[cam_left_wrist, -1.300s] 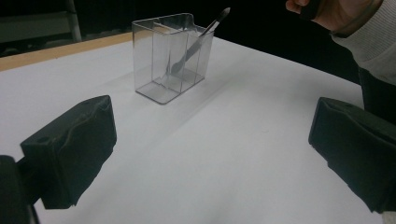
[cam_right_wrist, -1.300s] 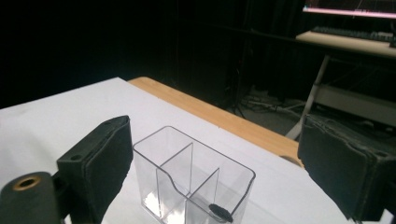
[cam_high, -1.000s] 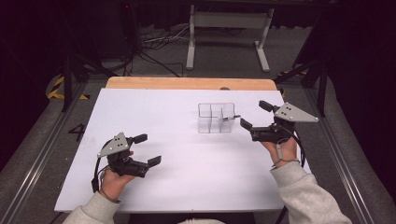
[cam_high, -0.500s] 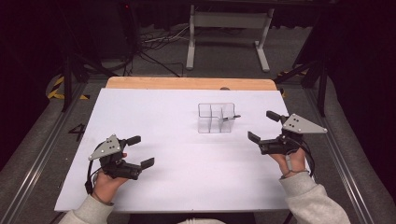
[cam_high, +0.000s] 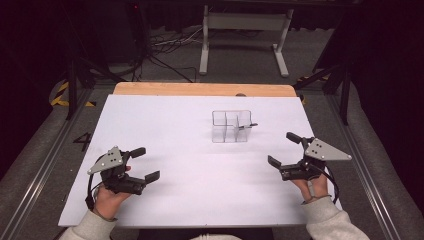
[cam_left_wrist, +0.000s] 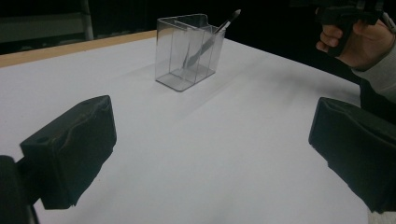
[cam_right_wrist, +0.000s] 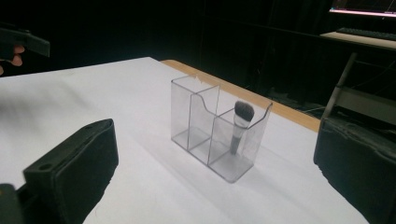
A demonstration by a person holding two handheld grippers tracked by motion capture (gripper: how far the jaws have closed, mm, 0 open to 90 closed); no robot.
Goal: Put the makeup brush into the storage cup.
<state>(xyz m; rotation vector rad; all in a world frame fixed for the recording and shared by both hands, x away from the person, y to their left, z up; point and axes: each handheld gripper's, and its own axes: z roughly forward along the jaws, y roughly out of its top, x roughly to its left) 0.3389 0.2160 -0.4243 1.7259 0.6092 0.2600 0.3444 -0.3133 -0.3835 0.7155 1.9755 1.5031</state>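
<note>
A clear plastic organiser (cam_high: 231,126) with three compartments stands on the white table, right of centre. A makeup brush (cam_high: 247,125) stands bristles up in its right-hand compartment and leans over the rim. My left gripper (cam_high: 145,164) is open and empty at the near left, far from the organiser (cam_left_wrist: 187,51). My right gripper (cam_high: 283,149) is open at the near right, a short way from the organiser (cam_right_wrist: 219,126) and brush (cam_right_wrist: 240,123). Its jaws have just been opening slightly, with nothing between them.
The white tabletop (cam_high: 190,200) has a wooden strip (cam_high: 200,89) along its far edge. A white metal stand (cam_high: 240,30) and cables (cam_high: 165,50) lie on the floor beyond. Metal rails (cam_high: 45,155) run along both sides.
My right gripper has drawn back from the organiser toward the near right and sunk closer to the table. The left gripper has barely shifted.
</note>
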